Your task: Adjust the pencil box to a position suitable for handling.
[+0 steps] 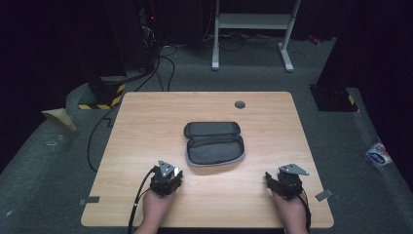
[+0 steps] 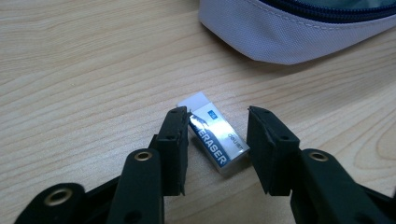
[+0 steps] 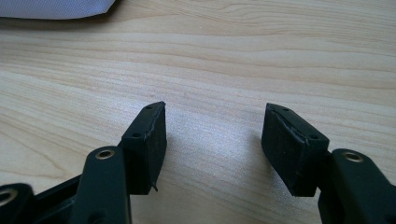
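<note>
At table centre, pencil case point(image 1: 214, 144) lies unzipped, interior unclear; your left gripper point(image 2: 215, 140) jaws straddle eraser point(image 2: 214, 135), right pad clear; right gripper point(image 3: 212, 140) jaws apart, empty.

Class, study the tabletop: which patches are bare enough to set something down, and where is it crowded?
The table is bare along its far edge beyond the open pencil case, and down both side strips beside it. Bare wood also lies between the two hand-held grippers. It is crowded at the left hand-held gripper, whose jaws straddle the eraser close to the case.
</note>
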Demonstrator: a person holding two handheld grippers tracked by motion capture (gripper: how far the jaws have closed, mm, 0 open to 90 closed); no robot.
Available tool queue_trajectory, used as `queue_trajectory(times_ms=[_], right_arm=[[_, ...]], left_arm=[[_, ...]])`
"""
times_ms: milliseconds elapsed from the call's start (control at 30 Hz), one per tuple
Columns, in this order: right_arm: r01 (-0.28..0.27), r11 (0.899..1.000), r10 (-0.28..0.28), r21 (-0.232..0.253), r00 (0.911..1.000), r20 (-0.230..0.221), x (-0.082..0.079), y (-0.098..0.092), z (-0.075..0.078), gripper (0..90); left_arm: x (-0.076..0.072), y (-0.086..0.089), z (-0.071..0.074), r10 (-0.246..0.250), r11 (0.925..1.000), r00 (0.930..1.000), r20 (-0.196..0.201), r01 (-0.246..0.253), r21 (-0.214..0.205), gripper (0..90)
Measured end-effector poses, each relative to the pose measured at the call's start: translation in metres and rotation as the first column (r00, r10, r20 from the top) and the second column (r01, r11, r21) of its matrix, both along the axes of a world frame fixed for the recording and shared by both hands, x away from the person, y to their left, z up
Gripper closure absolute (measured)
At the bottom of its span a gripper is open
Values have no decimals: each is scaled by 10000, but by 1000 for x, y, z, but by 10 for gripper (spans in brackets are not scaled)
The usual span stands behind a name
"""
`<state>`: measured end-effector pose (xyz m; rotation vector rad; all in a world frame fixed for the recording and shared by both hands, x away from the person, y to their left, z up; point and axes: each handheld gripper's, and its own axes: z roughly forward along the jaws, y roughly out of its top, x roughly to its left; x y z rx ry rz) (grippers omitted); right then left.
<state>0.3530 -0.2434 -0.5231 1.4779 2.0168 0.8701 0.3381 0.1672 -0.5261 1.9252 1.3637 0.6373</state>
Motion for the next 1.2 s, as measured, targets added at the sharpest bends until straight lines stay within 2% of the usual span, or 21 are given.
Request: queue_trajectory(times_ms=[233, 300, 733, 833, 900, 1033, 1100, 1200], right_arm=[[21, 10000, -21, 18, 10000, -1, 0, 0, 0, 402], [22, 10000, -22, 15, 10000, -1, 0, 0, 0, 402], [-13, 10000, 13, 23, 10000, -3, -1, 0, 0, 402], [-14, 10000, 14, 24, 10000, -3, 0, 0, 0, 402], [-27, 10000, 27, 13, 10000, 7, 0, 0, 0, 403], [-63, 10000, 63, 11, 10000, 5, 0, 0, 0, 403], [-61, 10000, 61, 14, 10000, 3, 0, 0, 0, 403], [-83, 10000, 83, 4, 10000, 8, 0, 0, 0, 403]], left_arm=[[2, 5, 0, 240, 9991, 9997, -33, -241, -350, 697], [2, 5, -1, 297, 9990, 9996, -22, -298, -338, 720], [1, 6, 0, 286, 9990, 9996, -5, -286, -331, 724], [3, 5, 0, 337, 9992, 9994, -55, -338, -221, 660], [3, 4, 0, 374, 9991, 9993, -58, -375, -201, 648], [5, 3, 1, 349, 9994, 9994, -84, -349, -26, 676], [4, 3, 1, 346, 9994, 9994, -61, -346, -29, 724], [4, 3, 1, 258, 9996, 9997, -48, -259, -80, 731]])
